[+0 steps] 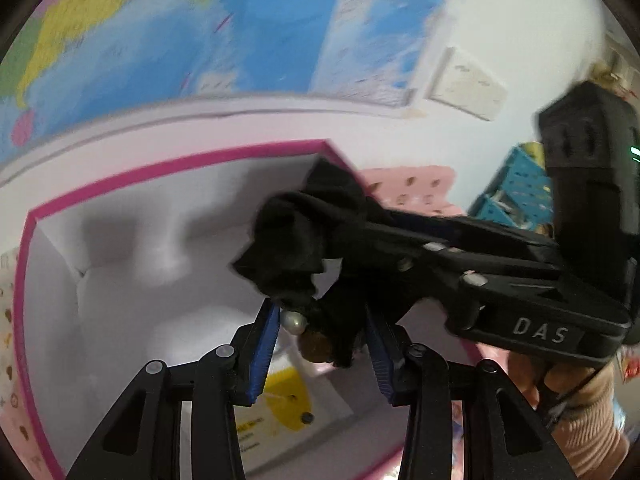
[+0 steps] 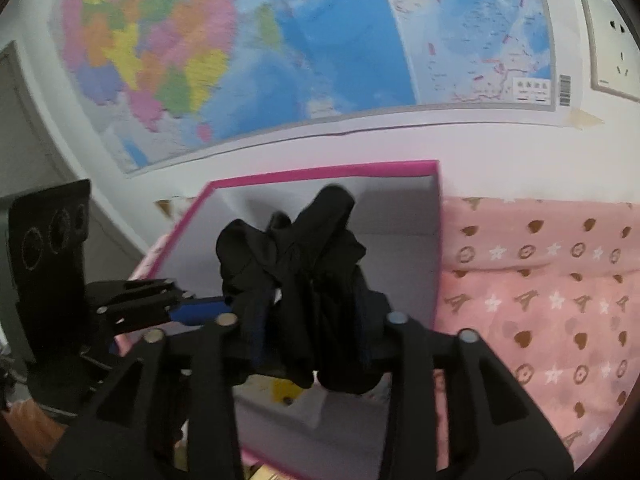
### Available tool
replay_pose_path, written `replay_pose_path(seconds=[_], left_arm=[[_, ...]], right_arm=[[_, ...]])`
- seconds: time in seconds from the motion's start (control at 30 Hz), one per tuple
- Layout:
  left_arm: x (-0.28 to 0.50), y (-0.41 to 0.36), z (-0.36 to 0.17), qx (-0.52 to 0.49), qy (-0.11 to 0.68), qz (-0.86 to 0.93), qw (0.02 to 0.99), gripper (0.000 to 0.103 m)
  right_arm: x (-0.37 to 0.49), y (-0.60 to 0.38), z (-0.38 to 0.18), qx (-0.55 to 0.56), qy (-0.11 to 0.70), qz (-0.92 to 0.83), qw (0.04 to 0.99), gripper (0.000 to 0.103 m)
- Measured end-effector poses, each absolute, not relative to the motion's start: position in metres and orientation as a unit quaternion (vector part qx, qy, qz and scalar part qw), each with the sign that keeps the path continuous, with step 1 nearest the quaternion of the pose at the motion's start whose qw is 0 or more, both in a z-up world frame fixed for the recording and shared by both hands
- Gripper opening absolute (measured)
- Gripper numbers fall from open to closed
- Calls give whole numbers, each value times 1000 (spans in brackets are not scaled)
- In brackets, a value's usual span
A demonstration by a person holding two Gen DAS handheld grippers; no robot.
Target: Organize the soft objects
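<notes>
A bunched black cloth piece (image 1: 296,236) with a pearl (image 1: 294,322) and a brown bead (image 1: 314,346) on it hangs over a white box with a pink rim (image 1: 180,164). My left gripper (image 1: 322,312) has its blue pads on the lower end, the pearl against the left pad. My right gripper (image 1: 352,236) reaches in from the right and clamps the upper part. In the right wrist view the black cloth (image 2: 312,264) fills the gap of my right gripper (image 2: 314,304), above the box (image 2: 320,172). The left gripper (image 2: 200,308) comes in from the left.
A yellow and white card (image 1: 284,400) lies on the box floor. A pink patterned blanket (image 2: 540,300) spreads to the right of the box. A wall map (image 2: 280,60) and a socket (image 2: 616,48) are behind. Blue baskets (image 1: 516,184) stand far right. A sleeved hand (image 1: 580,412) holds the right gripper.
</notes>
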State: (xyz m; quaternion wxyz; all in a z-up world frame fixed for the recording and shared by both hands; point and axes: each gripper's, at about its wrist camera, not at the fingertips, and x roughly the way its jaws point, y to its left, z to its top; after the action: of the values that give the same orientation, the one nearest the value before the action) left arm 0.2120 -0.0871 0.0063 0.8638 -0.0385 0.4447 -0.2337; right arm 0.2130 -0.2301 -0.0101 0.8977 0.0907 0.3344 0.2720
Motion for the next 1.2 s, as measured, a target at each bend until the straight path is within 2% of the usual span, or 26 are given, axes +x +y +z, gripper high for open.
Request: replay_pose_path(seconds=[0.07,0.27,0.43,0.5,0.63,0.8,1.0,1.07,1.2], left_arm=[[217,-80,0,-56,455,-230,858,48],[210,-63,-3,-66,451,-219,863,49],[183,-55,11,-54,413,-219,882,50],[167,-51,21,-49,390,-224,892,53],[130,-39,39,-43,351,-231,906,58],[84,-29,50,-31,318,-230,919,63],[37,-21,32,-18,315,-220,923,64],[21,-21,21,-14,321,-223,921,70],[-5,-22,-5,-12,345,-225,911,72]], right_arm=[[221,-228,-11,82,340,249,903,43],[210,-231,-8,80,331,255,905,44],[180,-232,-5,67,318,272,906,45],[165,-233,-1,70,309,288,904,45],[126,-239,6,72,285,323,900,54],[83,-239,5,61,272,357,892,55],[45,-234,-20,46,283,372,883,59],[38,-232,-30,41,288,366,884,60],[23,-221,-60,22,316,359,878,60]])
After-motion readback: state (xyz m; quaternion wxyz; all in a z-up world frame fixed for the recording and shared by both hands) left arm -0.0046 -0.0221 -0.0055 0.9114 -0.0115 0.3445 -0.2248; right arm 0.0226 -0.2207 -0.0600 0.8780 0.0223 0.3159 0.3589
